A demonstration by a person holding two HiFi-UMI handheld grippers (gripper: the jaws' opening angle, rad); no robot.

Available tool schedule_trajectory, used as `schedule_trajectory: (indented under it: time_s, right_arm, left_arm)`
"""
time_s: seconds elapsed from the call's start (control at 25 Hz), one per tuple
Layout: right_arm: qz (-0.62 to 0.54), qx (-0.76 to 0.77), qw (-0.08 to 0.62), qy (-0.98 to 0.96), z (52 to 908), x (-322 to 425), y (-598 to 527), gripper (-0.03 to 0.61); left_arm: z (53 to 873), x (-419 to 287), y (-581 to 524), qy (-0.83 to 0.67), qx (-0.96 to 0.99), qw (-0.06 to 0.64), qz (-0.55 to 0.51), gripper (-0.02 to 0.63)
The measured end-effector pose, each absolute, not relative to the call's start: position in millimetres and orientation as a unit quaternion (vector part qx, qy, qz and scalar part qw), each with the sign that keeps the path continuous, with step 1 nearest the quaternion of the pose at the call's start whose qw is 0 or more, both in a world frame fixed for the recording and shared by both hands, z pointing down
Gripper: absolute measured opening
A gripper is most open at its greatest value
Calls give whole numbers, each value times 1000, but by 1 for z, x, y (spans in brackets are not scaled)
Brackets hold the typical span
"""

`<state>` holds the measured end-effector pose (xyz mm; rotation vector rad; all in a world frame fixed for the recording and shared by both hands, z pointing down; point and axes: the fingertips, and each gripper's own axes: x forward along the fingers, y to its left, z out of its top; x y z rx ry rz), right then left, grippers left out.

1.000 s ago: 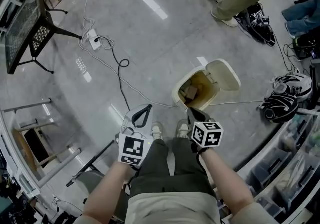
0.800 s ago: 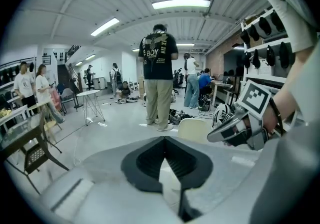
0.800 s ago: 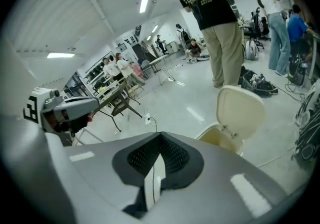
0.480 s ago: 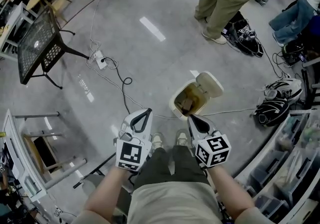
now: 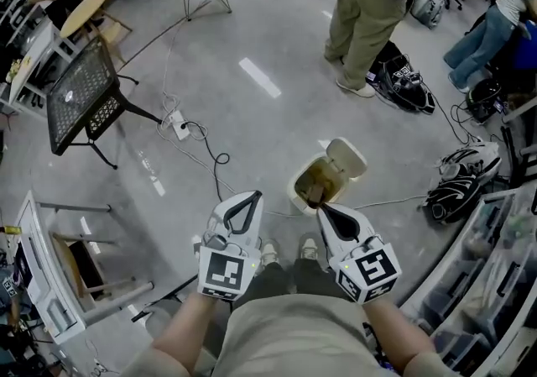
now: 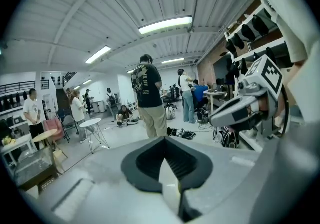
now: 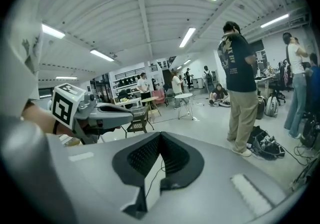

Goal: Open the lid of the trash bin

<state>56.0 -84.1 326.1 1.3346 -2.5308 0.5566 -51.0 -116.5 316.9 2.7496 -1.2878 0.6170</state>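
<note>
In the head view a cream trash bin (image 5: 312,188) stands on the grey floor just ahead of the person's feet. Its lid (image 5: 346,157) is swung up and back, and brown rubbish shows inside. My left gripper (image 5: 253,196) is held shut and empty, left of the bin and apart from it. Just short of the bin's near rim, my right gripper (image 5: 322,209) is likewise shut and holds nothing. Both gripper views look out level across the room, and the bin is not in them. The left gripper (image 6: 165,140) and the right gripper (image 7: 159,135) show their jaws met at the tip.
A standing person (image 5: 369,6) is beyond the bin, with black bags (image 5: 404,81) by the feet. A power strip and cables (image 5: 197,144) trail across the floor at left. A black mesh table (image 5: 84,94) stands far left; helmets (image 5: 457,175) and shelving (image 5: 495,283) are at right.
The head view has pulled back and tilted up, so the bin looks smaller and farther. Both grippers have come up and nearer the body. The lid has stayed open.
</note>
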Motion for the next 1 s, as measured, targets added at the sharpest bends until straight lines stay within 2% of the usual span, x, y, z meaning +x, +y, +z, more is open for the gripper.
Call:
schedule_trajectory:
  time_s: [0.2,0.4,1.0]
  right_arm:
    - [150,447,95,-877,277,54,-78,3]
    - [148,448,87,-877,263,56,-79,3]
    - [122,435,75,-889,238,66,-90,3]
  left_arm:
    - [266,-45,-109,-422,890,-6,173,3]
    - [243,-42,-105,-416,893,-23,170,3]
    - [232,-40,-106,-435,885,-21,164,3]
